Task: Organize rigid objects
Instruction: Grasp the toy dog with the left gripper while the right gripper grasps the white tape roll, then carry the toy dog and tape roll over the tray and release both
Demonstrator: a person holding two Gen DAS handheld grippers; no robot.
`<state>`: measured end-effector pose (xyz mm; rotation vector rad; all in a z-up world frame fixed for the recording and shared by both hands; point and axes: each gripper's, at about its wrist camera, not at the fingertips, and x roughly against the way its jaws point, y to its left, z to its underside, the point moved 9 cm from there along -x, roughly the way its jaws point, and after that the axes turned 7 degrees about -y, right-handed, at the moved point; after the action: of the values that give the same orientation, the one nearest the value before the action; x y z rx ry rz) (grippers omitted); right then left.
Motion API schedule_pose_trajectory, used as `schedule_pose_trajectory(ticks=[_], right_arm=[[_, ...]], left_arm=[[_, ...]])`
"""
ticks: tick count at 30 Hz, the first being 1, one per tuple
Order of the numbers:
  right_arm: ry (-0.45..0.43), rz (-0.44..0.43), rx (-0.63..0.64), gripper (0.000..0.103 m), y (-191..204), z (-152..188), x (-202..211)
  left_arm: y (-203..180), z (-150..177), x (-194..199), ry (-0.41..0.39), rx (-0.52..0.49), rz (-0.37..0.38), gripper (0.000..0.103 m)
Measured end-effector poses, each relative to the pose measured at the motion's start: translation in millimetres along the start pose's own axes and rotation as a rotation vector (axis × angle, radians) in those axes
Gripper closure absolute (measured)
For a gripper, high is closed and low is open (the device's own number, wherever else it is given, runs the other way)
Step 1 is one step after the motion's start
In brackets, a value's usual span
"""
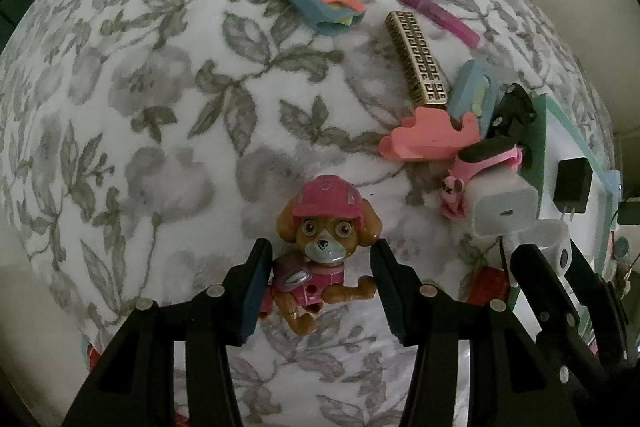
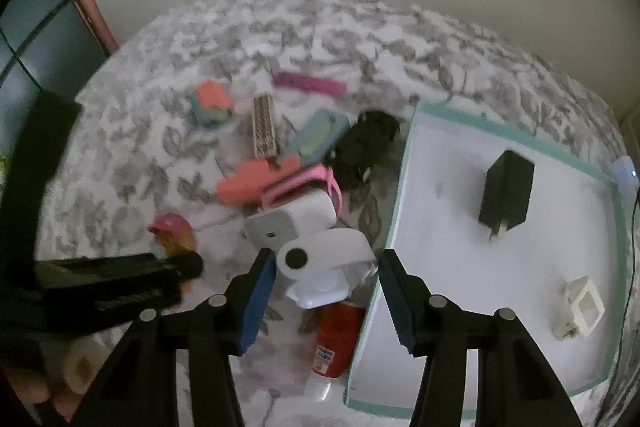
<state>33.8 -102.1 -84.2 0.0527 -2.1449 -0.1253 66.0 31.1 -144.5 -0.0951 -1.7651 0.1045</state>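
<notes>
The pup toy [image 1: 320,259] is bracketed lengthwise by the left gripper [image 1: 322,283], jaws spread, maybe touching; the right gripper [image 2: 326,301] is held spread nearby, gripping nothing.

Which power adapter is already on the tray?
The black adapter, lying on the white tray with its prongs showing. The white adapter sits off the tray on the floral cloth, among the toys.
</notes>
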Motion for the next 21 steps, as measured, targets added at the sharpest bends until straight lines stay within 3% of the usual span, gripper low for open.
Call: schedule_pose_trajectory(ticks=[9,21], right_arm=[[-0.007,-0.009,-0.009,0.047,-1,-1,4],[-0.065,-0.037,-0.032,0.047,0,-13,24]], left_arm=[[2,-1,5,-0.016,0.005,0.013,0.050],[-3,-19,50,-0.148,0.009,0.051,0.051]])
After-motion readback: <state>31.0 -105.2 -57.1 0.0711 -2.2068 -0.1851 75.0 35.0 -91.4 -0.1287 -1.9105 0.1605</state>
